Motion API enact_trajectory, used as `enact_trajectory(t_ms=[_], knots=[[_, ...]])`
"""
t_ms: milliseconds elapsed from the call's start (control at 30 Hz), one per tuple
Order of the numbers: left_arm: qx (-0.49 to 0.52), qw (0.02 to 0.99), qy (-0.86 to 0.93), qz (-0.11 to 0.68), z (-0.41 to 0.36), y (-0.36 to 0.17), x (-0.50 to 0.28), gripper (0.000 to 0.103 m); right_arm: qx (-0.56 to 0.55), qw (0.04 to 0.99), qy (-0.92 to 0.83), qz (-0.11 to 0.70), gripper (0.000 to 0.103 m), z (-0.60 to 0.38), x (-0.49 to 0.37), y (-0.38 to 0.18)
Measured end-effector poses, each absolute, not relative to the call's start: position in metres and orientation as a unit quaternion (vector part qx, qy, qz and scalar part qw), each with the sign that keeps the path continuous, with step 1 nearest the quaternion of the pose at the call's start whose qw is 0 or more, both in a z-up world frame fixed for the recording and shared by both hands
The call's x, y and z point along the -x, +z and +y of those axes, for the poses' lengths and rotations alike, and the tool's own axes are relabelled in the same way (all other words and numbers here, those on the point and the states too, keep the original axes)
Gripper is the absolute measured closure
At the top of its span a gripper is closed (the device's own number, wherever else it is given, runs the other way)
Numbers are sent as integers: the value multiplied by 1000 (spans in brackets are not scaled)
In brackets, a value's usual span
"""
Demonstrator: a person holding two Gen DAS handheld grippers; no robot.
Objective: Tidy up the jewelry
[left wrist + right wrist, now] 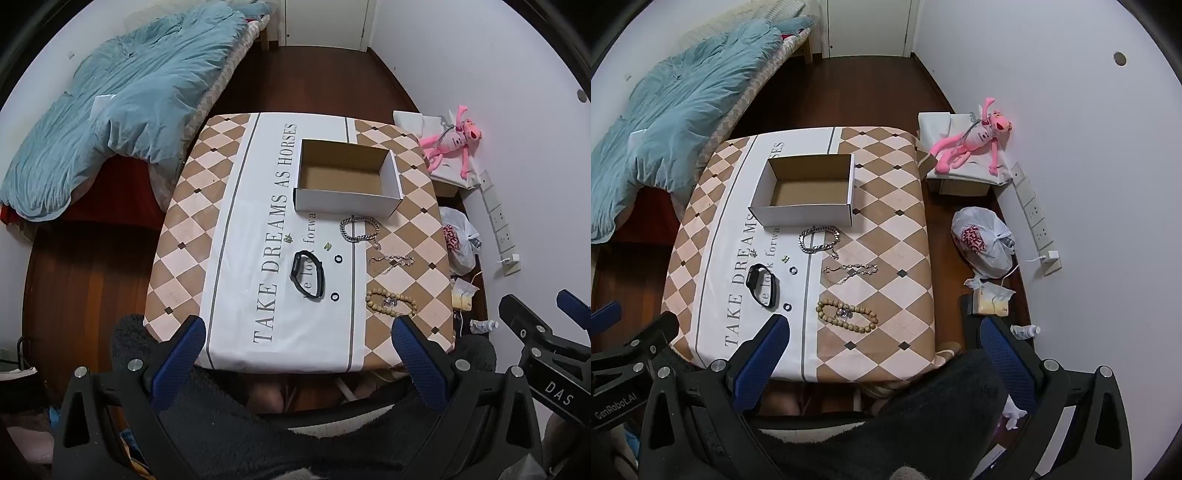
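Both grippers, left gripper [297, 338] and right gripper [882, 338], are held wide apart, empty, over the table's near edge [849, 373]. Nothing's boxed yet: jewelry is laid before the empty box [809, 218], so probably the bead bracelet [847, 314] gets grabbed first.

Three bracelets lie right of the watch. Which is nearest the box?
The thick silver chain bracelet, just before the box; the thin chain and beaded bracelet lie farther.
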State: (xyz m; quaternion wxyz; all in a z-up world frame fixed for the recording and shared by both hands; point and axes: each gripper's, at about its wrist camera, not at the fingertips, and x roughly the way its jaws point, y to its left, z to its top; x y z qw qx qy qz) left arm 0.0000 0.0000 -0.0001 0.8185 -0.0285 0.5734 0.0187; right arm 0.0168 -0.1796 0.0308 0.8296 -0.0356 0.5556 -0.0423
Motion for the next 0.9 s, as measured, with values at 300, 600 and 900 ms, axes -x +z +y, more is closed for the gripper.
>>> enact_trajectory(t_ms=[300, 600, 900], knots=[[28, 819, 18, 573, 1, -5, 4, 0, 35, 830, -41, 555, 0, -180, -15, 29], [28, 820, 19, 572, 3, -6, 3, 0, 34, 830, -41, 555, 0, -179, -14, 30], [24, 821, 19, 570, 2, 4, 0, 0, 34, 831, -42, 554, 0, -178, -14, 33]])
